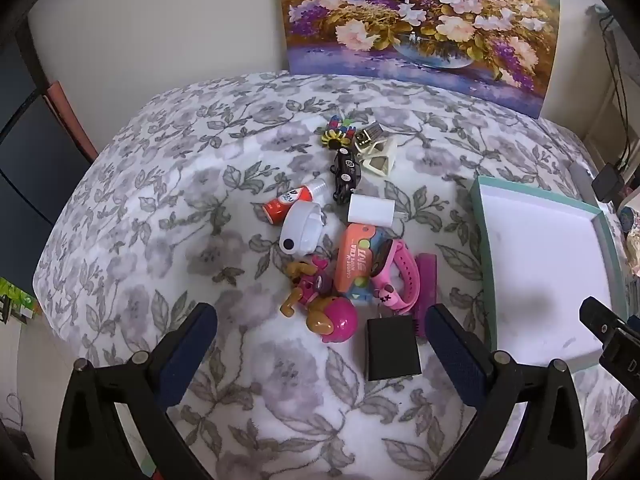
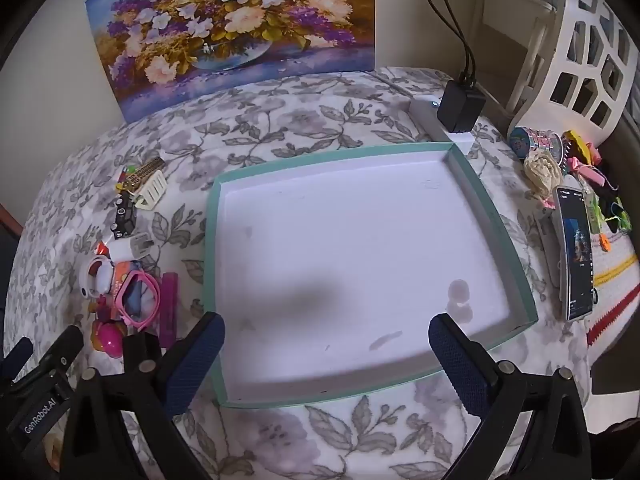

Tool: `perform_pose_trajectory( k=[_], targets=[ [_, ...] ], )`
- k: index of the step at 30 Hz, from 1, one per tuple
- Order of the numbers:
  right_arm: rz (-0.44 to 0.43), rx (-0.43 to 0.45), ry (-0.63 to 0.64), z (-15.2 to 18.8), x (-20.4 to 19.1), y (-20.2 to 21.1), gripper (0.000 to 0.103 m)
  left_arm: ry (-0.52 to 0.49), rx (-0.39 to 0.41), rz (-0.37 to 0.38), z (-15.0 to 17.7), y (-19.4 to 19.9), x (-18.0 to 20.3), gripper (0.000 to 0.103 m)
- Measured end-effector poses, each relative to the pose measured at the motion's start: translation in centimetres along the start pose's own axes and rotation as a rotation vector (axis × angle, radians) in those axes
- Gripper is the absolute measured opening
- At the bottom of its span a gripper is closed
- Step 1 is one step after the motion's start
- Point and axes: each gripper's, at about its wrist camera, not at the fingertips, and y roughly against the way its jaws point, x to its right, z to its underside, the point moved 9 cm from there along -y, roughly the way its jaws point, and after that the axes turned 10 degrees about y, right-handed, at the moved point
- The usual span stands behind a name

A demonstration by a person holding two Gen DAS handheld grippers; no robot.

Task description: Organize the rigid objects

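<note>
A pile of small objects lies on the floral cloth: a black box (image 1: pixel 393 347), a pink toy dog (image 1: pixel 324 304), a pink watch (image 1: pixel 394 276), an orange toy (image 1: pixel 354 258), a white round holder (image 1: pixel 302 229), a white charger (image 1: pixel 371 210), a black toy car (image 1: pixel 347 174) and a red tube (image 1: pixel 286 202). My left gripper (image 1: pixel 320 336) hovers open just in front of the pile, with nothing between its fingers. The teal-rimmed white tray (image 2: pixel 490 216) is empty. Above its near edge my right gripper (image 2: pixel 326 342) stands open and empty. The pile (image 2: pixel 132 280) shows left of the tray.
A flower painting (image 1: pixel 420 20) leans on the wall behind. Right of the tray lie a phone (image 2: pixel 576 252), ribbons and trinkets (image 2: pixel 540 148), and a black adapter (image 2: pixel 460 104) on a white power strip. A white lattice chair (image 2: pixel 592 60) stands at the far right.
</note>
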Motion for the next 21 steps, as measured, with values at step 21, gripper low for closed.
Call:
perform_pose_trajectory(
  k=[21],
  targets=[
    [-0.002,-0.007,0.0,0.1,-0.2,-0.2,0.103,0.056,-0.005,-0.038,0.1,-0.3,-1.3,0.103]
  ],
)
